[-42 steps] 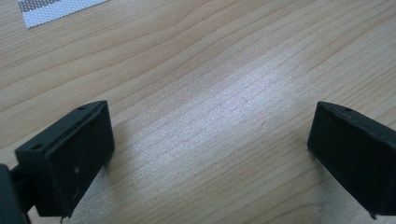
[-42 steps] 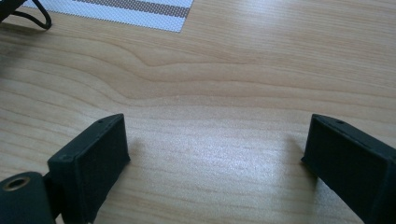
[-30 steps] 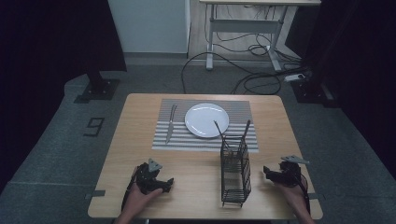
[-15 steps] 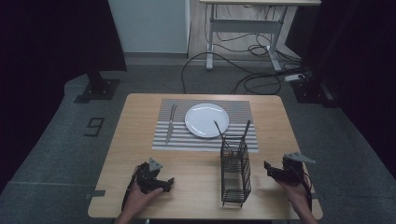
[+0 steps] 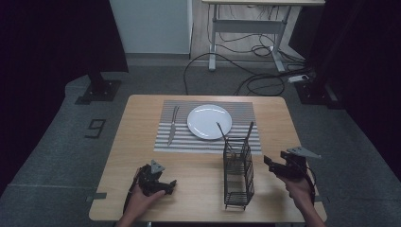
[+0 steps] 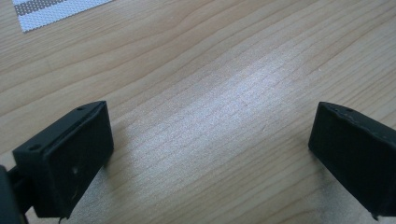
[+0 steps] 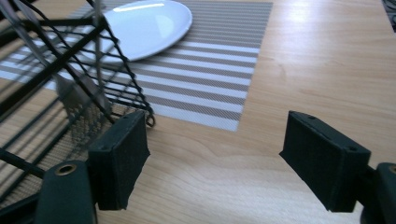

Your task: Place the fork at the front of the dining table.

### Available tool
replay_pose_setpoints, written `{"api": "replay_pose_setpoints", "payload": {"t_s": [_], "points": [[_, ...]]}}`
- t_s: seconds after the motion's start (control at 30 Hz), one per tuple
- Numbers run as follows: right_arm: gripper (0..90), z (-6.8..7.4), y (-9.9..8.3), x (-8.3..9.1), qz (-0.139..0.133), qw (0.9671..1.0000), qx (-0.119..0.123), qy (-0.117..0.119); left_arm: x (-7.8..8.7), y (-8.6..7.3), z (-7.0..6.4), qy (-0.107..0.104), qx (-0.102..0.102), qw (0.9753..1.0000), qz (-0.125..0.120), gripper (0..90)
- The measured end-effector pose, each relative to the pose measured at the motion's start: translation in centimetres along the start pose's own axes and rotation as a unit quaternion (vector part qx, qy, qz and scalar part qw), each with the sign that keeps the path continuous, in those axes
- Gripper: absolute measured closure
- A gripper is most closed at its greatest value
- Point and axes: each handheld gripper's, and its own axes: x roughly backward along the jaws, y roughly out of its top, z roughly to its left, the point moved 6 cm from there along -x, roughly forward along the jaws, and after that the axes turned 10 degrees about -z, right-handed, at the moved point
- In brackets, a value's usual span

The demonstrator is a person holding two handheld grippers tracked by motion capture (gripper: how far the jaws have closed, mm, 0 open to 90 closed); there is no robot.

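A black wire cutlery basket [image 5: 238, 176] stands on the wooden table [image 5: 198, 165], with two utensil handles [image 5: 221, 131] sticking up out of it. A white plate [image 5: 209, 121] lies on a striped placemat [image 5: 179, 137], and a fork [image 5: 173, 124] rests left of the plate. My left gripper [image 5: 168, 187] lies low on the table near the front edge, open, with bare wood between its jaws [image 6: 210, 140]. My right gripper [image 5: 269, 163] hovers just right of the basket, open and holding nothing. In the right gripper view the basket [image 7: 56, 84] is at the left and the plate [image 7: 144, 25] beyond it.
Beyond the table, the floor holds cables [image 5: 250, 71], a desk frame [image 5: 246, 28] and dark stands [image 5: 99, 87]. Dark curtains hang on both sides. Bare wood lies between the two grippers in front of the basket.
My right gripper has lifted slightly and edged toward the basket. The left gripper has stayed where it was.
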Motion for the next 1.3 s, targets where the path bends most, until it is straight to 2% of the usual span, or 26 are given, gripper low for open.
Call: {"api": "replay_pose_setpoints", "payload": {"t_s": [0.63,1.3], "points": [[26.0,1.5,2.0,-1.0,-0.01,0.9998,0.007,0.018,0.0,0.0,0.0,0.001,0.001,1.0,0.0,0.0],[28.4,2.7,4.0,-1.9,-0.021,0.9993,0.015,0.026,0.0,0.0,0.0,0.001,0.001,1.0,-0.001,0.0]]}}
